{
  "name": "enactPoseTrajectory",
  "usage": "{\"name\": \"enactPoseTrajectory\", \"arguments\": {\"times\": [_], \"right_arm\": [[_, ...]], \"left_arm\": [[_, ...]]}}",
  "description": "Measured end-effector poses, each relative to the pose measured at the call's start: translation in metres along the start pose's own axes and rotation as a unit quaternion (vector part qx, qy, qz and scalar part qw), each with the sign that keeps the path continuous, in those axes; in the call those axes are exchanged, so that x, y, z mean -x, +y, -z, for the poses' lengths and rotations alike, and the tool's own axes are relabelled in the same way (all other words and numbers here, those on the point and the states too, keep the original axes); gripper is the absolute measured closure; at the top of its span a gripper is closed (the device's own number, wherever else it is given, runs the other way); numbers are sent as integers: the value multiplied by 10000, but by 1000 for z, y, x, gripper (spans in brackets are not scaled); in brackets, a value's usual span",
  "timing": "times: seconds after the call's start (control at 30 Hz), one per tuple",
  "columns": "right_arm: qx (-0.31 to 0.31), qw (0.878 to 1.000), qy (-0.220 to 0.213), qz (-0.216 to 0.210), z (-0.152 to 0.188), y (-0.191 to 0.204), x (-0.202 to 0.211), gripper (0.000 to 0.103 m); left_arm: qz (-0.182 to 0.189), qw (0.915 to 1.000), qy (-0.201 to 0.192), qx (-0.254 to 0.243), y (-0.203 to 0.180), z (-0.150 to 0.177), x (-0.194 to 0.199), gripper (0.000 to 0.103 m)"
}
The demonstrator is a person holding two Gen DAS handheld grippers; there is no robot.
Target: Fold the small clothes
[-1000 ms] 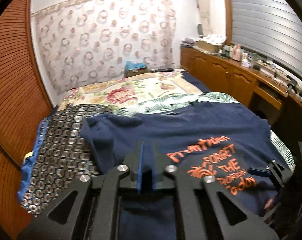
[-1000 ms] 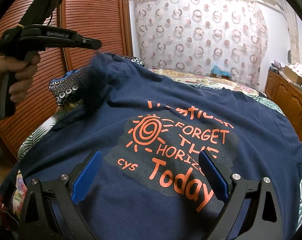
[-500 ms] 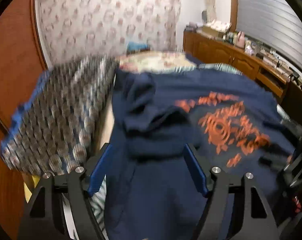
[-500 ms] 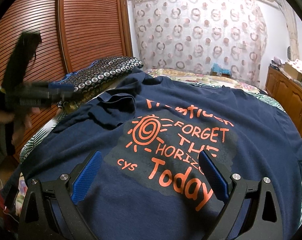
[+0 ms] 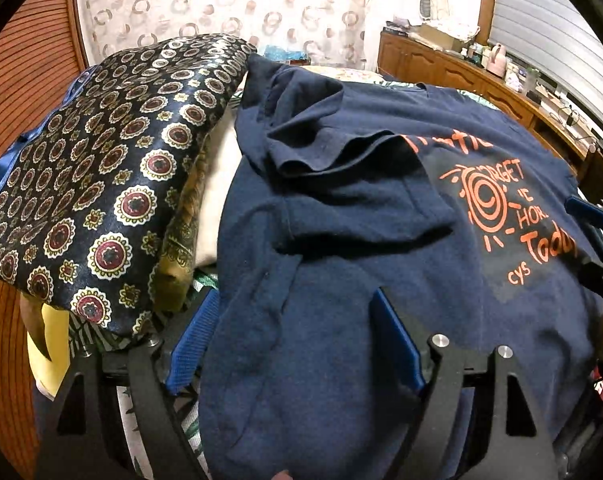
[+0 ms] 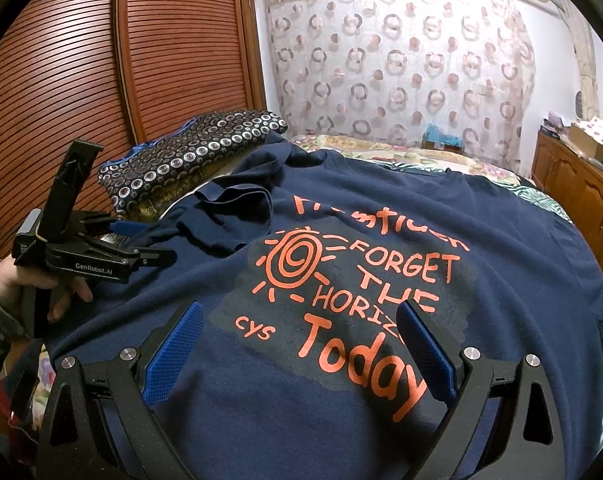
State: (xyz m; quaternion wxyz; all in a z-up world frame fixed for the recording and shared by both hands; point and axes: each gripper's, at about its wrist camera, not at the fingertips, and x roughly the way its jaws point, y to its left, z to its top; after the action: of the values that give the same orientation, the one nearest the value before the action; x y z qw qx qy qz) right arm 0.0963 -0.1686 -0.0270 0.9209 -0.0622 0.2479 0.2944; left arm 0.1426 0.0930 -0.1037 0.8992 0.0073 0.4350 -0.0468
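Observation:
A navy T-shirt (image 6: 381, 408) with an orange print lies spread on the bed; it also shows in the left wrist view (image 5: 341, 280). Its left sleeve (image 5: 333, 136) lies folded in over the body, rumpled. My left gripper (image 5: 289, 340) is open and empty, low over the shirt's left side edge, with the cloth lying between the blue pads. It also shows at the left of the right wrist view (image 6: 141, 240). My right gripper (image 6: 297, 352) is open and empty just above the shirt's lower front, near the print.
A dark patterned pillow (image 5: 101, 184) lies against the shirt's left side, over a gold and cream cushion (image 5: 205, 208). A wooden louvred wardrobe (image 6: 121, 80) stands at the left. A curtain (image 6: 401, 72) hangs behind the bed. A cluttered wooden sideboard (image 5: 501, 80) runs along the right.
My left gripper held the sleeve up, shut on it; it has let go, opened, and dropped down to the shirt's left edge. The sleeve now lies folded in. My right gripper has not moved.

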Motion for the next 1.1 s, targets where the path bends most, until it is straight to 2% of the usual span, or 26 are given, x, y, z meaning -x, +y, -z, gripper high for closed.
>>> {"name": "enactPoseTrajectory", "arguments": {"times": [0.4,0.6,0.77,0.87,1.0,1.1], "right_arm": [[95,9996,252,13,-12,-5,-5,5],[317,9991,269,-78,-43,-3,-11,5],[498,9976,355,-327,-73,4,-36,5],[527,9958,444,-609,-87,8,-57,8],[753,9925,603,-745,-98,21,-91,12],[965,9901,683,-763,-100,30,-116,18]], "left_arm": [[-7,10000,8,-2,2,-2,-1,24],[-34,10000,19,33,0,-4,-3,24],[-38,9997,24,232,3,-3,1,24],[190,9981,-210,548,12,6,18,24],[-106,9957,-640,653,17,18,49,24],[-241,9940,-785,729,24,26,65,24]]}}
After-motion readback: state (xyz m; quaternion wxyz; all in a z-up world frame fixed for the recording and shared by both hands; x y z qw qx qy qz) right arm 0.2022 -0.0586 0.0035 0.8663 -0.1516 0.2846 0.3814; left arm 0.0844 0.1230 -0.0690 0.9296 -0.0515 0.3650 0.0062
